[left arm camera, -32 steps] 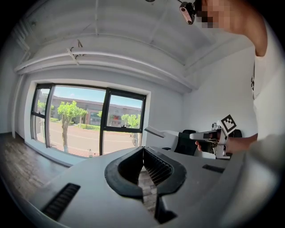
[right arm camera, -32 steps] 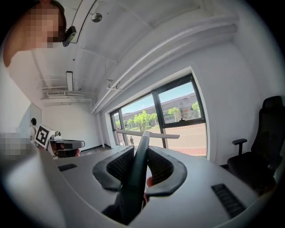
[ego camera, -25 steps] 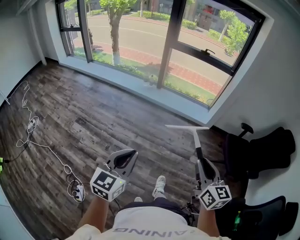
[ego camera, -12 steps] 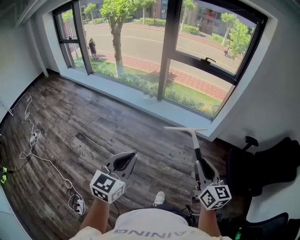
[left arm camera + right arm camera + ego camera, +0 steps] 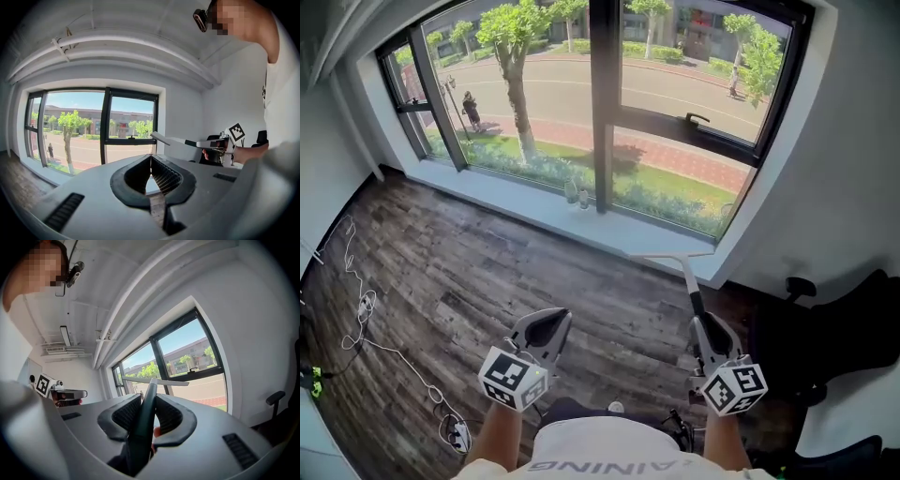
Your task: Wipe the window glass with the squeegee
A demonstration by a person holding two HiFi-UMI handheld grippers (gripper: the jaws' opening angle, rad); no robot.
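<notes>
Squeegee [image 5: 688, 284] gripped in R claw [image 5: 710, 330], L claw [image 5: 546, 325] closed, empty; window glass [image 5: 534, 84] ahead, chair [image 5: 830, 328] right.

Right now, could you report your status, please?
Right hand-held gripper shut on squeegee, blade short of window glass. Left hand-held gripper shut, empty. Nothing in the way.

- Strong daylight comes in through the window [image 5: 675, 84]; the street outside is bright.
- The wooden floor [image 5: 469, 272] is evenly lit, with only soft shadows.
- Both gripper views bend heavily toward black, vignetted corners.
- The head view bows straight lines too.
</notes>
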